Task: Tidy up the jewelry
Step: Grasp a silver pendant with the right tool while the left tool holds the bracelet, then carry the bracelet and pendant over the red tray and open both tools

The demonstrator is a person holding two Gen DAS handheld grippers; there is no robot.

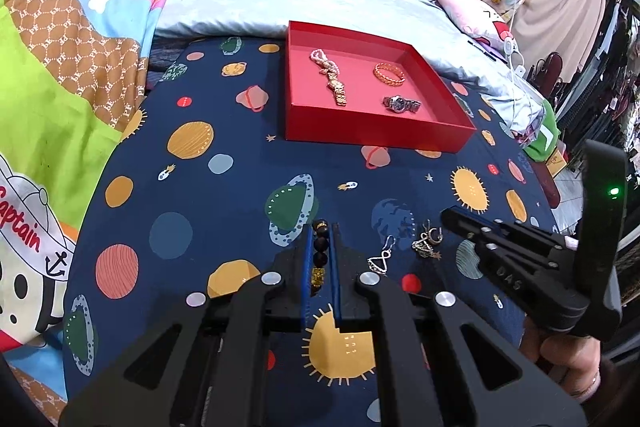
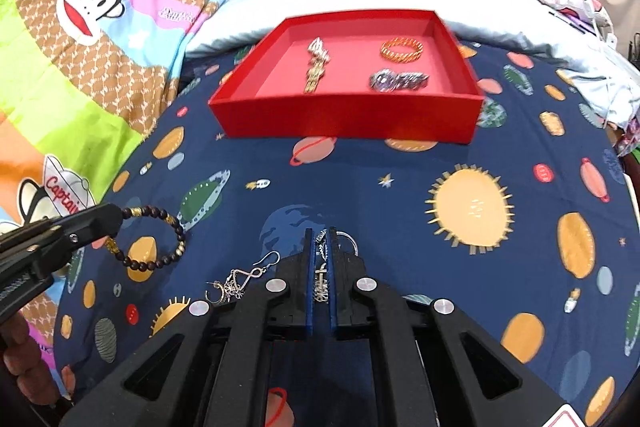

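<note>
Both views are brightly and evenly lit from above, with only a soft shadow under the near wall of the shallow red cardboard tray (image 1: pixel 372 137). Fisheye distortion bows the navy planet-print bedsheet (image 2: pixel 360 187) and darkens the corners. In the right wrist view the tray (image 2: pixel 352 121) and its contents smear with motion blur, while the left wrist view is sharp.

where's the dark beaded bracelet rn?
The dark beaded bracelet with gold beads is outside the red tray, on the space-print sheet, clamped in the left hand-held gripper; right-wrist view shows it lower left, beside the silver earrings.
</note>
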